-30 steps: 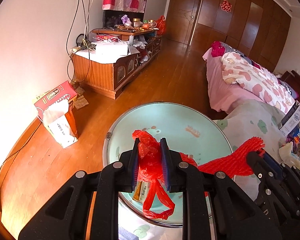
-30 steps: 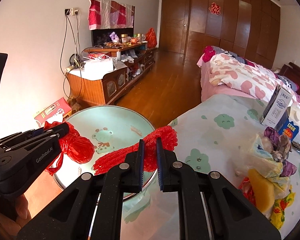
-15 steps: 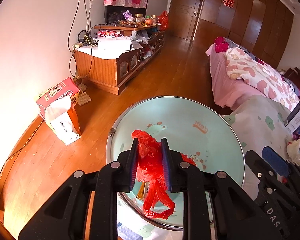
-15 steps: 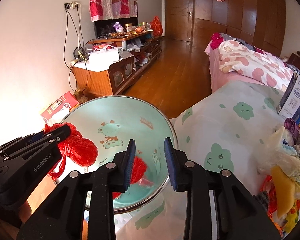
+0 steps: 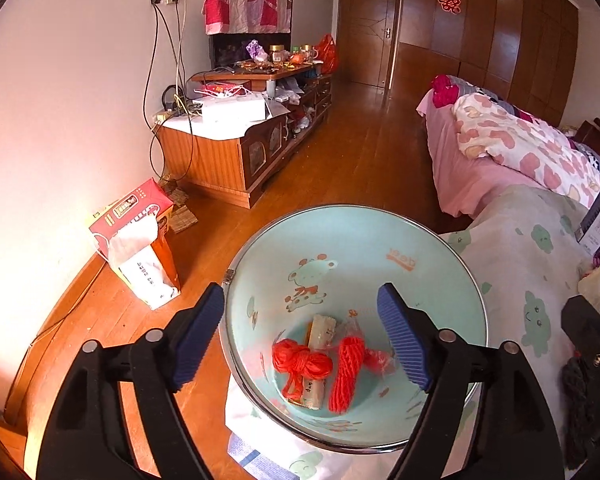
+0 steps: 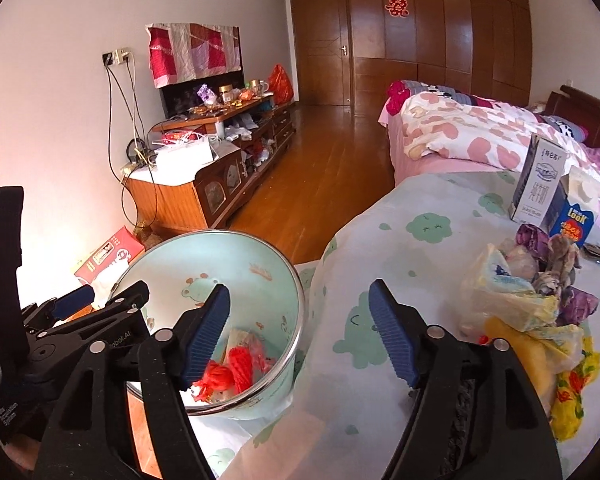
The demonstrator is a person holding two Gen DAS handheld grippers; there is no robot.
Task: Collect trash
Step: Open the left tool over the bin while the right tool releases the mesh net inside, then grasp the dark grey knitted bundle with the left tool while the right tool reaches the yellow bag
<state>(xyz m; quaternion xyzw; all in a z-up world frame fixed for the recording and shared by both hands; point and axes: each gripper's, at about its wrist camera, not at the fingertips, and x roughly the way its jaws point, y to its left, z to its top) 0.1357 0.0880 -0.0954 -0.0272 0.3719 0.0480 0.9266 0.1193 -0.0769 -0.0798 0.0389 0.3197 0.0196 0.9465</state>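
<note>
A pale green trash bin point(image 5: 340, 236) with cartoon prints stands beside the bed; it also shows in the right wrist view point(image 6: 236, 248). At its bottom lie a red plastic bag point(image 5: 300, 362), a red mesh net point(image 5: 348, 372) and a snack wrapper point(image 5: 320, 330). My left gripper point(image 5: 300, 336) is open and empty above the bin. My right gripper point(image 6: 298, 330) is open and empty over the bin's rim and the bed edge. A pile of trash point(image 6: 532, 312) with plastic bags and wrappers lies on the bed to the right.
The bed has a green-patterned sheet point(image 6: 420, 240) with cartons point(image 6: 540, 184) at the back. A red tissue box point(image 5: 136, 232) stands on the wooden floor by the wall. A cluttered wooden cabinet point(image 5: 236, 148) stands along the left wall.
Both grippers opened. The red bag dropped from the left gripper and the red mesh net from the right gripper; both now lie in the bin.
</note>
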